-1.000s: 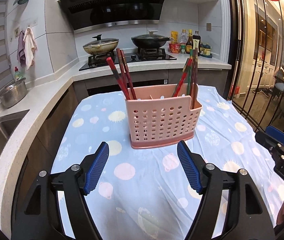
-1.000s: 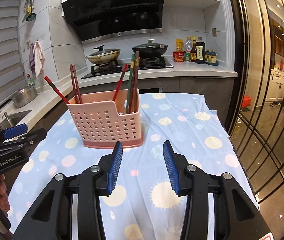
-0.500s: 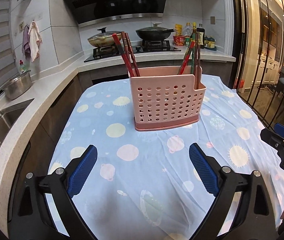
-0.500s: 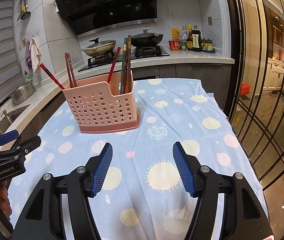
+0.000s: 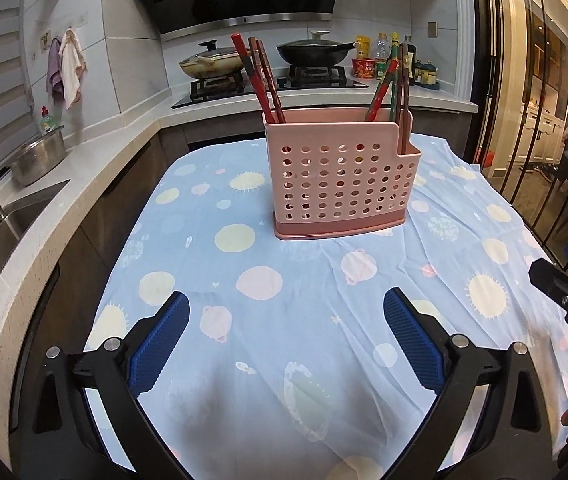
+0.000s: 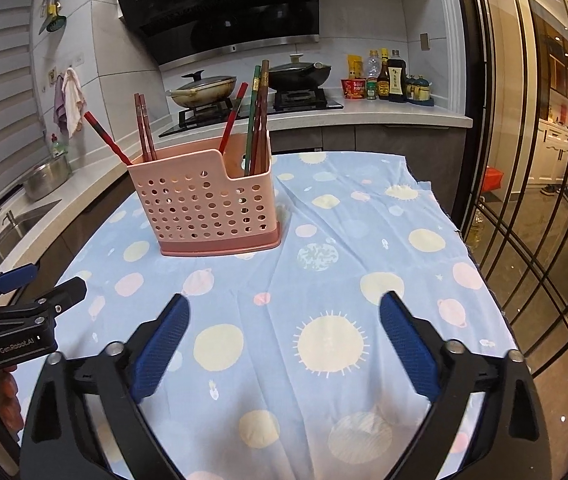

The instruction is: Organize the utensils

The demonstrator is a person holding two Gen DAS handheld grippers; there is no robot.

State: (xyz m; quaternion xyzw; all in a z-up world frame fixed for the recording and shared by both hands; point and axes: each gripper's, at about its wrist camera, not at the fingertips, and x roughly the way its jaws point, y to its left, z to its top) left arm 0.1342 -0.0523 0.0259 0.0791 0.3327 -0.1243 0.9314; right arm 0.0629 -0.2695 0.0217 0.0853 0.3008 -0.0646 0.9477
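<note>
Both tools have drawn back from the pink utensil holder (image 5: 342, 178) and spread wider than a second ago. The holder stands upright on the tabletop (image 5: 267, 344), well apart from both, with chopsticks (image 5: 261, 80) leaning in its left compartment and more chopsticks (image 6: 255, 120) in its right one. It looks like light, stiff plastic that would tip easily; the thin, smooth sticks may slip, so pinching one near mid-shaft seems safest. The left tool (image 5: 286, 340) is spread wide, holding nothing and touching nothing. The right tool (image 6: 284, 344) is equally wide and empty
</note>
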